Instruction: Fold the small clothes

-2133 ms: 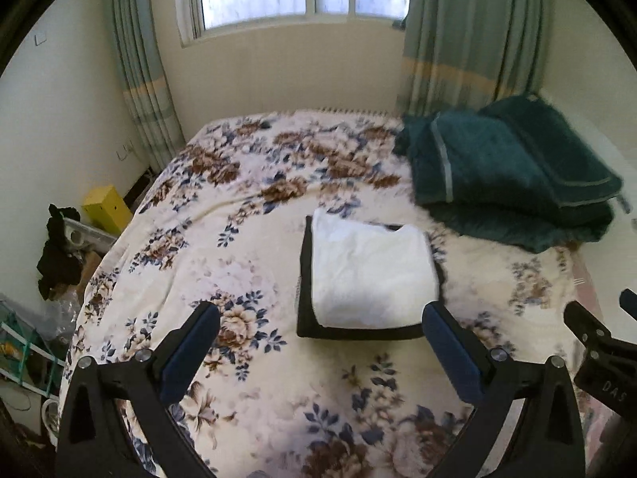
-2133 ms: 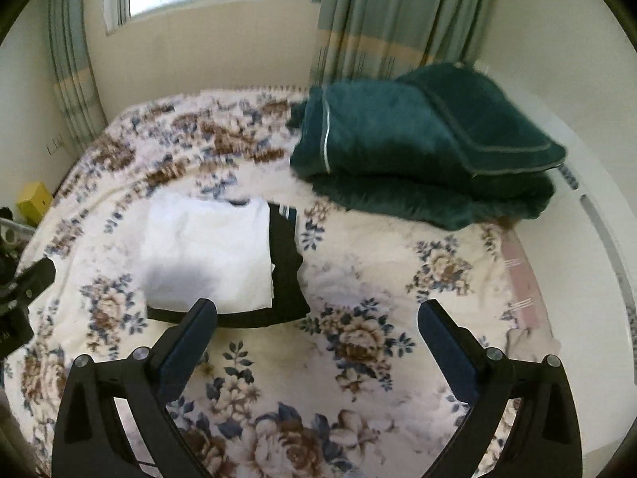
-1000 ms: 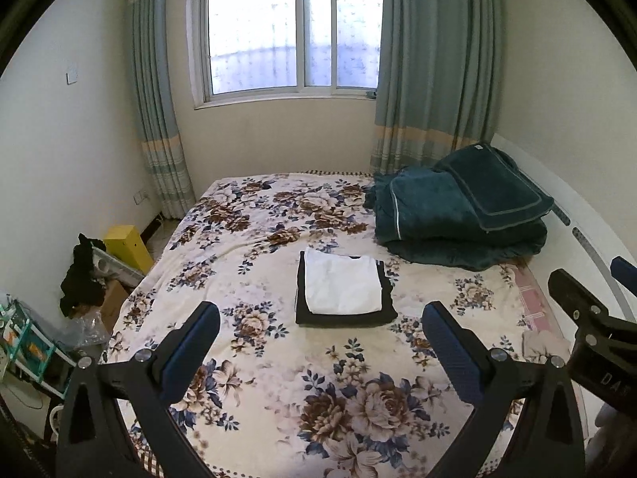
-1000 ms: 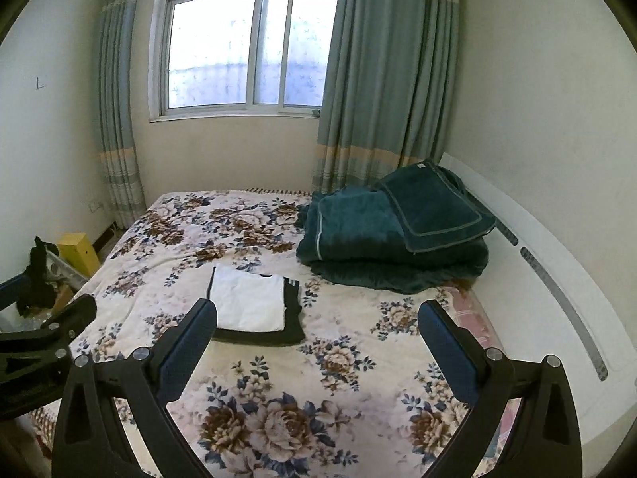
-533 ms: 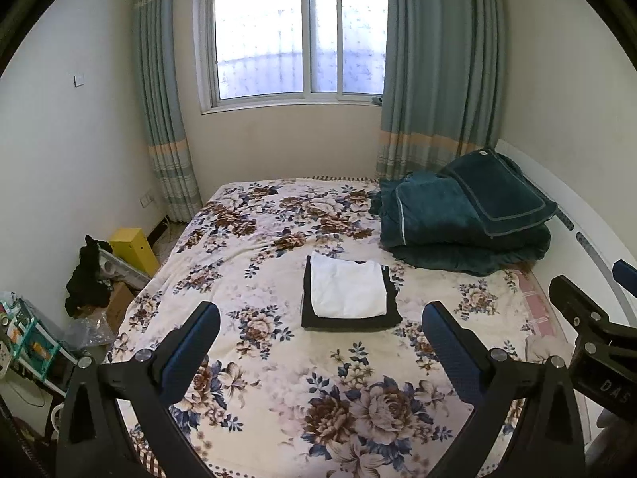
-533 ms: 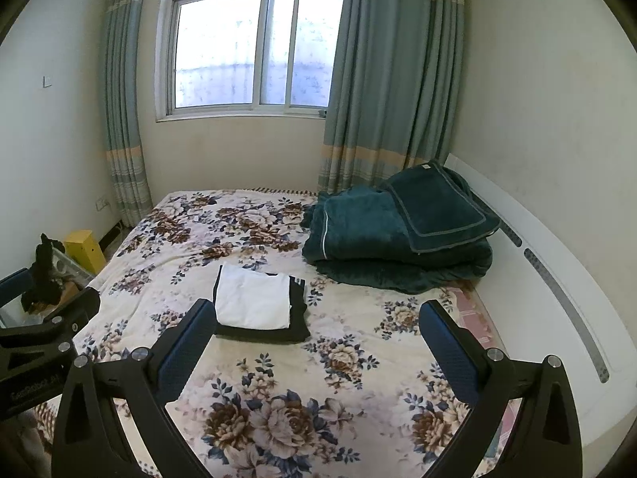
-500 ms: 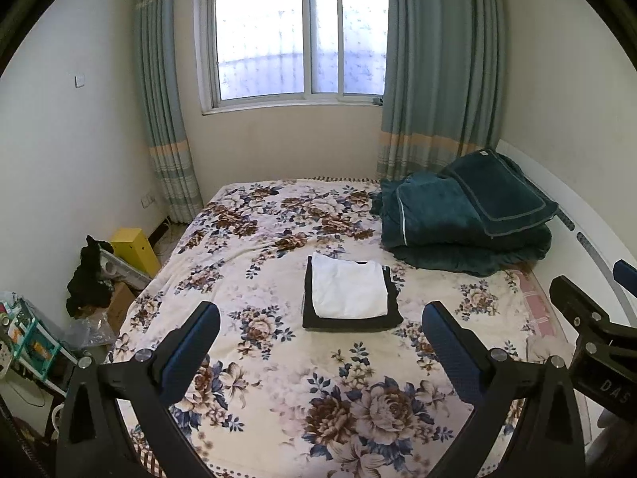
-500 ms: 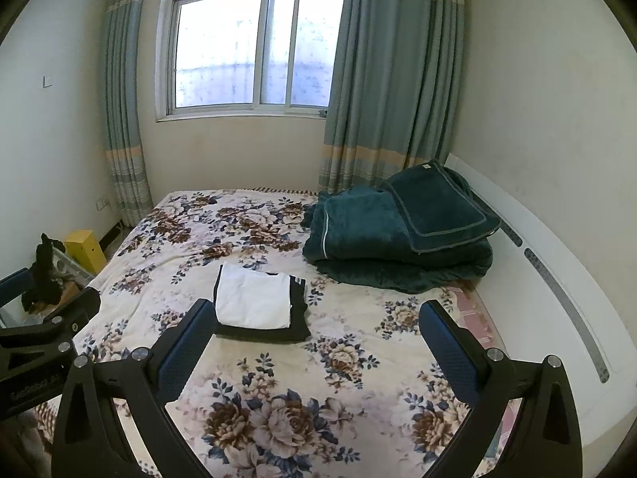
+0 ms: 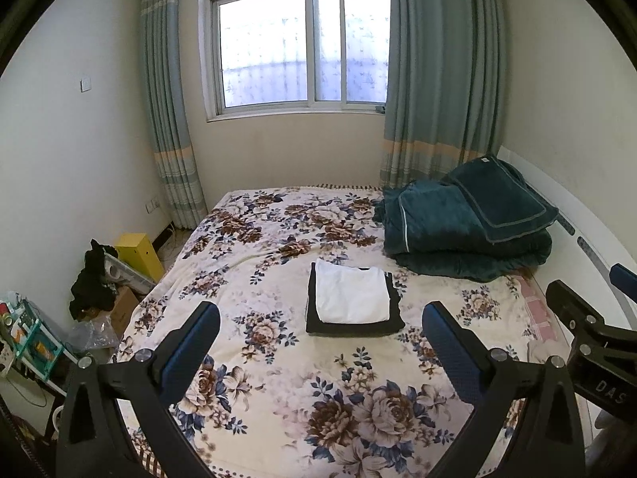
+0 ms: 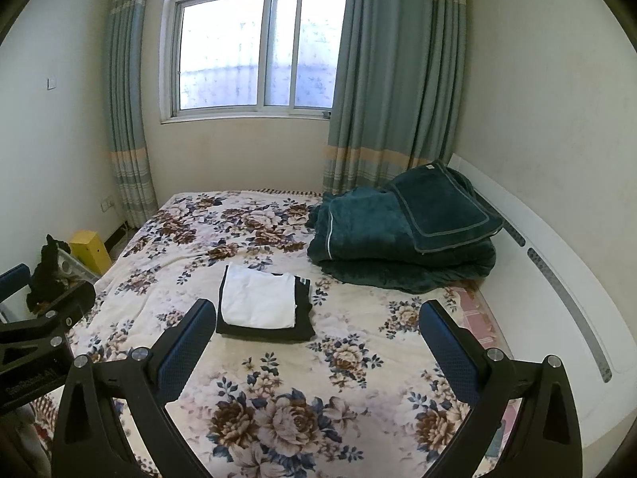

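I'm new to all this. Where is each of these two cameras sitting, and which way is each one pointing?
Left wrist view: mounted on the left gripper, looking down its open black-and-blue fingers across the floral bedspread toward the window; the right gripper's side pokes in at right.
Right wrist view: mounted on the right gripper, also open, facing the same way from further right; the left gripper shows at left.
Both share the folded white garment stacked on a folded black garment and the folded dark green blanket.

Setting: home bedroom.
Evidence: floral-covered bed [image 9: 278, 358] filling lower frame; curtained window [image 9: 302, 47] top centre; folded green blankets [image 9: 466, 227] at right; floor clutter [image 9: 95, 279] at left.
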Action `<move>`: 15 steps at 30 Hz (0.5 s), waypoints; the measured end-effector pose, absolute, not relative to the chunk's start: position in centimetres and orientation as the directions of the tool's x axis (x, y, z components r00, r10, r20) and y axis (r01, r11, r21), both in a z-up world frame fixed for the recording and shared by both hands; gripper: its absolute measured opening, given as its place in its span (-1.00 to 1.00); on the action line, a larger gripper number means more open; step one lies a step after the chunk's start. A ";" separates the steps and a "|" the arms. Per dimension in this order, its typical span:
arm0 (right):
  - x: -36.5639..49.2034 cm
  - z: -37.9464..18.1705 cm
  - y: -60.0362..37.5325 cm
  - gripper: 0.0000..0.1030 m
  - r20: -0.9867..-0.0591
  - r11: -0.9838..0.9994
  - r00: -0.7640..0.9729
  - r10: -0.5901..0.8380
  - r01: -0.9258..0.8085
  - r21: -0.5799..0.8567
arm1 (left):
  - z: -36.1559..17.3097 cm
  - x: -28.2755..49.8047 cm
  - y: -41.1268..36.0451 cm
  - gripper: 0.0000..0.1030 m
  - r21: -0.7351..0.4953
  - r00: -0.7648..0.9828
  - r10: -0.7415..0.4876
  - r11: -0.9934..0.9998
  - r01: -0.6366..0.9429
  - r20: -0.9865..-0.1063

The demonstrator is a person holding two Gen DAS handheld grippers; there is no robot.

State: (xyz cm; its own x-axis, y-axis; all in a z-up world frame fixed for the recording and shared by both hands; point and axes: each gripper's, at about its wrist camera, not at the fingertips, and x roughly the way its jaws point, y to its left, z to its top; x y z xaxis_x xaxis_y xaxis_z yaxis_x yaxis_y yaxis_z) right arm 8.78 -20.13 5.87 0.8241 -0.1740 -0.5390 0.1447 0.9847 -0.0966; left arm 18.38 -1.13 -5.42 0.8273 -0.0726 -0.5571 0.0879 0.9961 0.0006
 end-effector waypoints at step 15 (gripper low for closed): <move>8.5 6.1 -19.6 1.00 -0.543 0.987 0.823 -0.163 0.139 -0.086 | -4.7 17.4 -0.8 1.00 0.004 0.837 -0.064 0.997 0.079 -0.543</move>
State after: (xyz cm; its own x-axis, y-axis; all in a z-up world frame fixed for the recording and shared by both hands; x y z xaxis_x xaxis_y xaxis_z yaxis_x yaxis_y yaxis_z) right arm 8.45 -19.63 6.05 0.8234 -0.1633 -0.5434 0.1387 0.9866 -0.0864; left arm 17.42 -0.82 -4.74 0.8375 -0.0645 -0.5427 0.0791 0.9969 0.0037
